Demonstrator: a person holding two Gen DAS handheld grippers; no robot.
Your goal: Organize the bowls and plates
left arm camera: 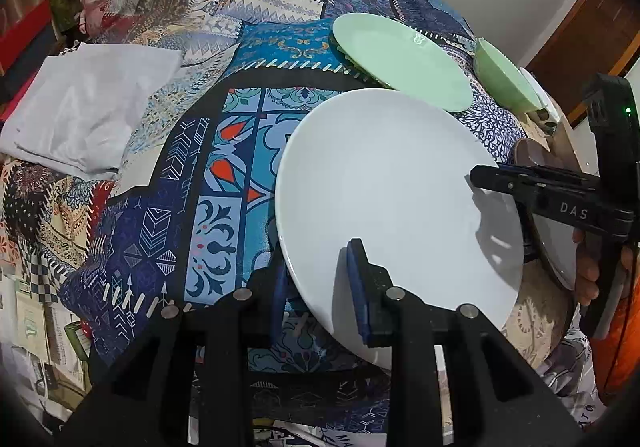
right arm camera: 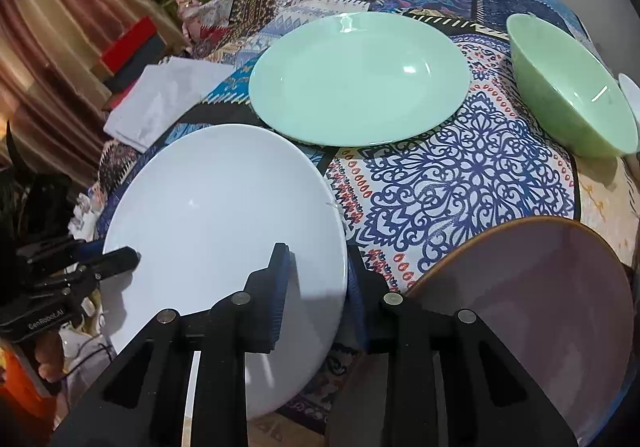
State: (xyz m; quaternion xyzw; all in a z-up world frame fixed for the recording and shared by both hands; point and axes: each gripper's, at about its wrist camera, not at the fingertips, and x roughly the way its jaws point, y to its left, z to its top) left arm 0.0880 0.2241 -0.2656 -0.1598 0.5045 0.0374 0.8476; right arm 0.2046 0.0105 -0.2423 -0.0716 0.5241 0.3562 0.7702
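Now white plate [left arm camera: 396, 191] between both tools' fingers.

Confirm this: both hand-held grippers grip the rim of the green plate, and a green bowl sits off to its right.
Wrong plate. Both wrist views show the left hand-held gripper and right hand-held gripper gripping the rim of the white plate. The green plate lies untouched beyond it; the green bowl does sit off to its right.

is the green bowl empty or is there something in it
Empty: the right wrist view looks into the green bowl and shows only bare glossy inside with light glints.
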